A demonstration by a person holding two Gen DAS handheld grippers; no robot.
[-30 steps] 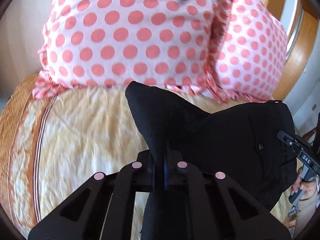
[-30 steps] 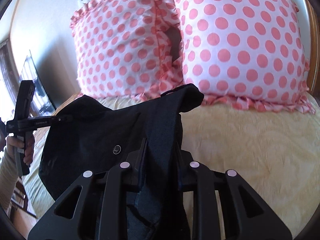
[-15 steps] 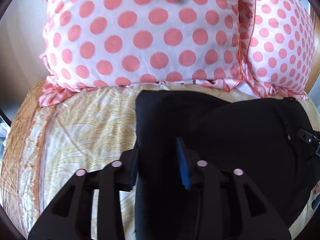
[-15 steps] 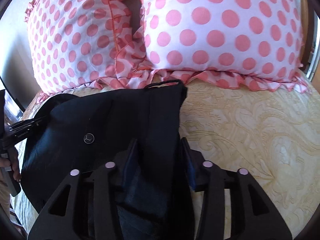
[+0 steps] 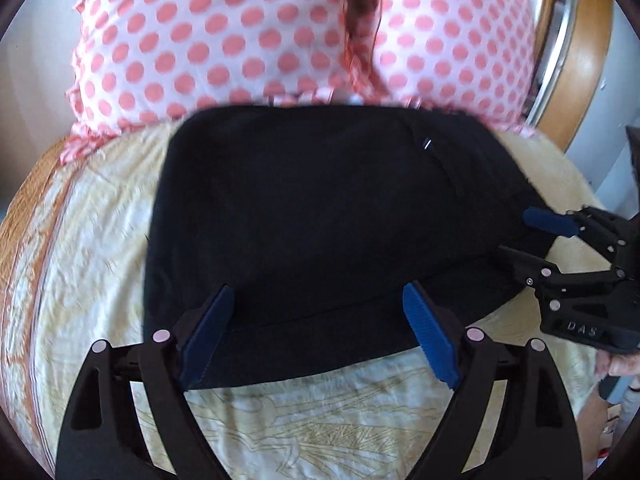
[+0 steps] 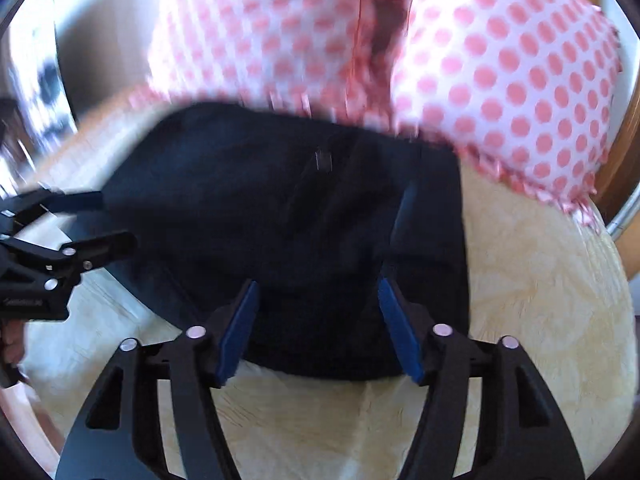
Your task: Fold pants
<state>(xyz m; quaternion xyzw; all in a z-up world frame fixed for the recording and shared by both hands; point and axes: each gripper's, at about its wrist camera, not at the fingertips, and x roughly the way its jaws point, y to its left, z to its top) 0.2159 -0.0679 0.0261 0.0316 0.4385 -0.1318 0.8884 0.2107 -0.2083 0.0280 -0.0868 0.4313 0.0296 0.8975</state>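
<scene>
The black pants point(image 5: 320, 208) lie folded in a flat dark block on the yellow bedspread point(image 5: 320, 412), their far edge against the pillows. My left gripper point(image 5: 316, 292) hovers over the near edge. Its jaws are opening wide, and the blue pads point(image 5: 208, 332) stand apart from the cloth without pressing it. In the right wrist view the pants point(image 6: 320, 208) fill the middle. My right gripper point(image 6: 318, 284) is over their near edge with its jaws opening and the pads clear of the fabric. Each gripper shows in the other's view: the right gripper point(image 5: 520, 234) and the left gripper point(image 6: 114, 219).
Two white pillows with pink dots point(image 5: 208, 40) point(image 5: 452, 48) stand at the head of the bed. A wooden headboard point(image 5: 580, 60) curves behind them at the right. A person's hand point(image 5: 616, 364) holds the right gripper's handle. Bare bedspread lies in front of the pants.
Both grippers have let go of the pants and opened their jaws. The lifted fold has dropped flat onto the bed, and both grippers have drawn back toward the near edge.
</scene>
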